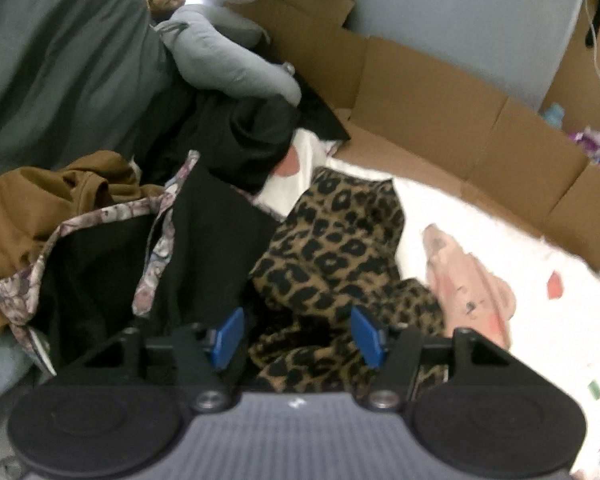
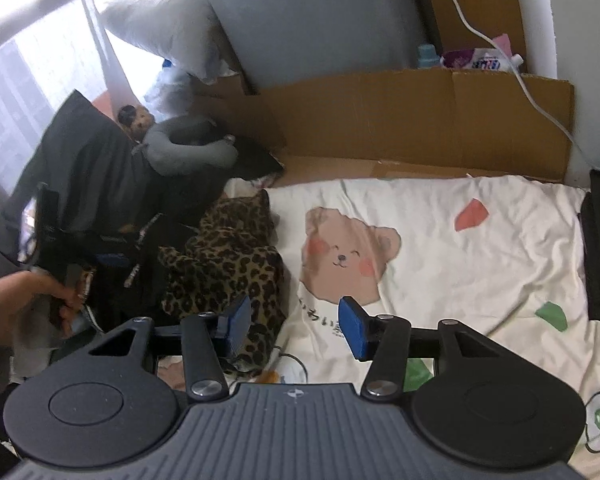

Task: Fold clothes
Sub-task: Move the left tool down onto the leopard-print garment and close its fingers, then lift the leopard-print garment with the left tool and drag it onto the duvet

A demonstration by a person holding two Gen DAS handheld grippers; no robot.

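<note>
Both grippers poised over a crumpled leopard-print garment on the bed; folding not yet begun.

Nearest, low in the left wrist view, the left gripper (image 1: 298,334) has its 2 blue fingers (image 1: 229,336) apart, straddling the brown-and-black leopard-print fabric garment (image 1: 332,248) without visibly pinching it. Low in the right wrist view, the right gripper (image 2: 294,330) likewise has its fingers apart and empty, one over the garment's edge (image 2: 224,264), the other over the white bear-print bedsheet (image 2: 440,248). Further back at left lie a black floral-trimmed garment (image 1: 100,264) and a mustard-brown cloth (image 1: 32,208), all unfolded. Farthest stand brown cardboard panels (image 1: 440,96). By my judgement, every piece remains to be folded.
</note>
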